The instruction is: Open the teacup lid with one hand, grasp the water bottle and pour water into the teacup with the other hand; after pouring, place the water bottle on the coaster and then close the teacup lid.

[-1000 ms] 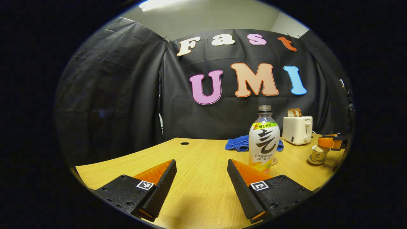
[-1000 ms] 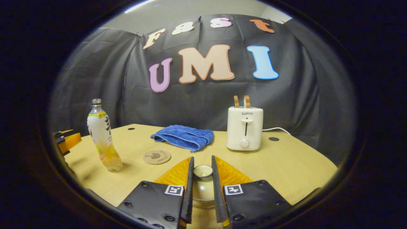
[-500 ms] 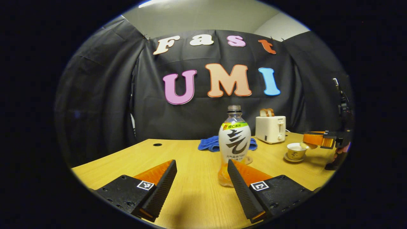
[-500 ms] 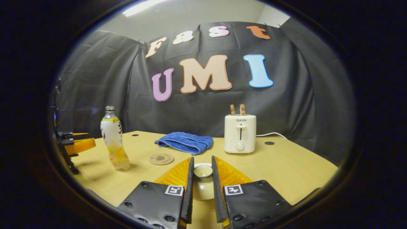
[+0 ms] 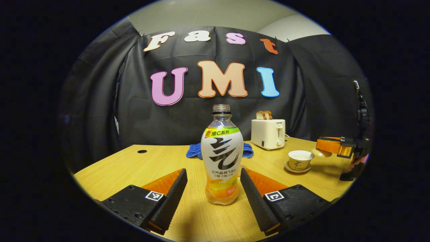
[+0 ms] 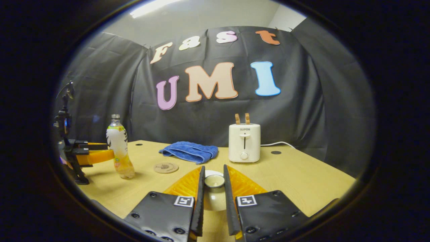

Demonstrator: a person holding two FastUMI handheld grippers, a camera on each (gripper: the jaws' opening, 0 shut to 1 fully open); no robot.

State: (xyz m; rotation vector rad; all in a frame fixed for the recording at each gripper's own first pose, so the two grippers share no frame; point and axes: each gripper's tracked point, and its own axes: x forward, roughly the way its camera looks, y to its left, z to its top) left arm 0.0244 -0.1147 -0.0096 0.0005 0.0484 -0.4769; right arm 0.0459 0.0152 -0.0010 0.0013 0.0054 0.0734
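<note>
One bottle [image 5: 222, 158], one teacup [image 5: 300, 159], one lid [image 6: 214, 181] clenched by right gripper [image 6: 213, 188]; left gripper [image 5: 213, 188], fingers released, now straddles the bottle.

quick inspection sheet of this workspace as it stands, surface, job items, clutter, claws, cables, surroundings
surface: wooden table, with round holes near its far edge.
job's things: water bottle upright, uncapped, on the table; coaster bare, beside the bottle; teacup open on its saucer; teacup lid held off the cup.
clutter: blue towel bunched near the back; white toaster with toast in its slots.
claws: left claw open, one finger on each side of the bottle, not yet touching; right claw shut on the lid.
cables: white cord running from the toaster.
surroundings: black cloth booth walls, pale ceiling above.
</note>
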